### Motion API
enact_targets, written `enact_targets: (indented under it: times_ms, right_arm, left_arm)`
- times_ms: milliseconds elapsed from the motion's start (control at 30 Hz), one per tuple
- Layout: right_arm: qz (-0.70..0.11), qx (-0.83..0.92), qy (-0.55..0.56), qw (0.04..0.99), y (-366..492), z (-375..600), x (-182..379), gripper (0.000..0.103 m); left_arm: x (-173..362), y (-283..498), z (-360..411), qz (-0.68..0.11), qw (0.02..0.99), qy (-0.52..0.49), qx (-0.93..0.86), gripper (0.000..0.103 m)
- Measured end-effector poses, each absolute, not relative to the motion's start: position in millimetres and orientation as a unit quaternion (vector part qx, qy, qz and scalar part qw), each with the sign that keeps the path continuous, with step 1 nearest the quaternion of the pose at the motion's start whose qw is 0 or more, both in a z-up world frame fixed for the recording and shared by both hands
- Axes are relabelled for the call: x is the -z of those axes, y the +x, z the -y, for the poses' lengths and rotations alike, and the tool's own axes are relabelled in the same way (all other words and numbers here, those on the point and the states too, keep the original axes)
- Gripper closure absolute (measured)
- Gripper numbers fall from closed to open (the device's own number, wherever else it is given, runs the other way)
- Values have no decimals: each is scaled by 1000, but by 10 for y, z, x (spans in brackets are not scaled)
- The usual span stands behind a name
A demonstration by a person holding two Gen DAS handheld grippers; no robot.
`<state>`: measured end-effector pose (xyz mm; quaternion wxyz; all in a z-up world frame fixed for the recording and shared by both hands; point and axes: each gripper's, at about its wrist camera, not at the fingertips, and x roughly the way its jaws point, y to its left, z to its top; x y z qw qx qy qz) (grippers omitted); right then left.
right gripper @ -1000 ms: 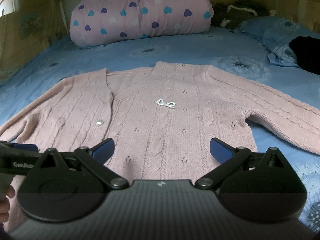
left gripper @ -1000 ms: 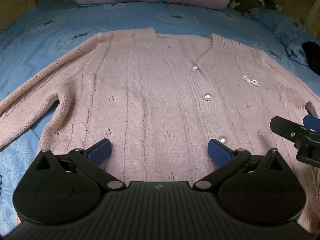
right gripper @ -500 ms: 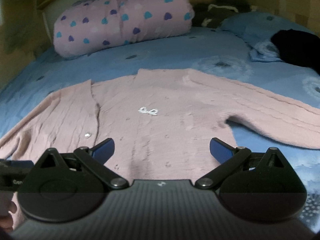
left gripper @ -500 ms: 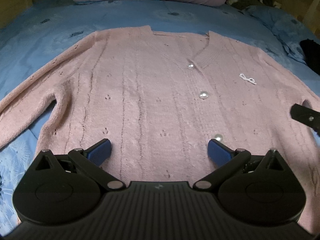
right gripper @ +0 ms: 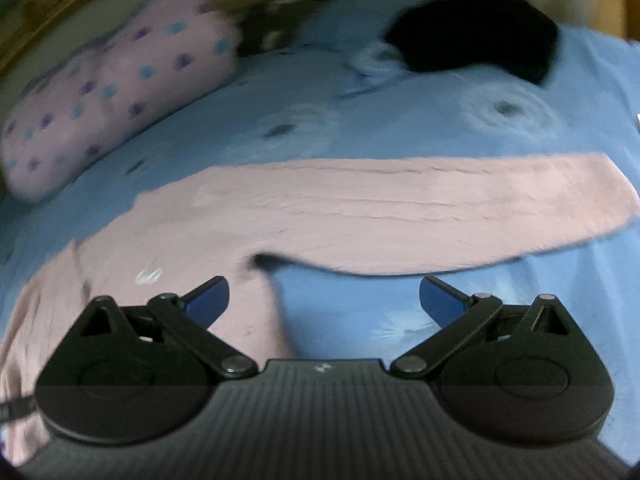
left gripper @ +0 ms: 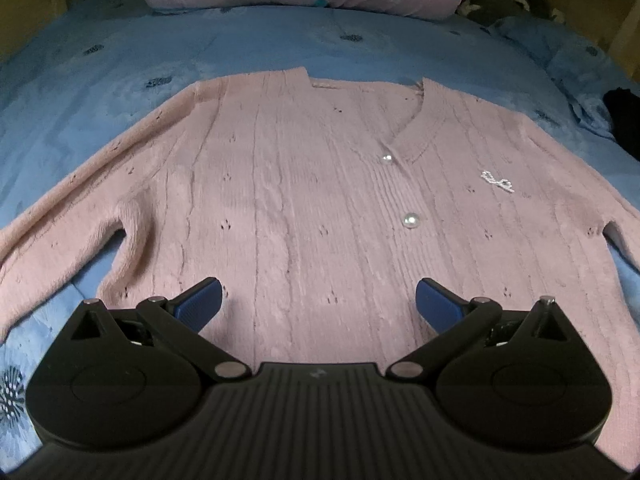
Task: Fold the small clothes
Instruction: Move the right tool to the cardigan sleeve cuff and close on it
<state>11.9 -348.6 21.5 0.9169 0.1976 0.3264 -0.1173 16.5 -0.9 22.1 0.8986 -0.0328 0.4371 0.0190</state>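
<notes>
With both the left gripper [left gripper: 318, 300] and right gripper [right gripper: 324, 296] spread and empty, you take the right sleeve [right gripper: 440, 216] of the pink cardigan [left gripper: 312, 208] near its far cuff.

Light: dim, soft indoor light, faint shadows under the pink knitted cardigan [left gripper: 312, 200].
Left wrist view: fairly sharp; pearl buttons glint.
Right wrist view: heavy motion blur smears the pink heart-print pillow [right gripper: 116, 84] and black cloth [right gripper: 476, 28].
Edges: fisheye bends the blue floral bedsheet [left gripper: 100, 80]; corners darken.
</notes>
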Motion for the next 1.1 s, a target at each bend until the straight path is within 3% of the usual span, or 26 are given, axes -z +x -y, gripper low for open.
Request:
enact_targets:
  times_ms: [367, 800, 1100]
  right_arm:
    - [-315, 223, 266, 883, 336, 3962, 40, 0]
    - [-294, 257, 278, 878, 627, 4086, 183, 0]
    - [-252, 249, 358, 864, 513, 4273, 160, 0]
  left_arm:
    - [-96, 463, 122, -448, 894, -28, -13, 0]
    - [7, 446, 84, -443, 896, -17, -13, 0]
    - [-26, 430, 39, -445, 895, -28, -5, 0]
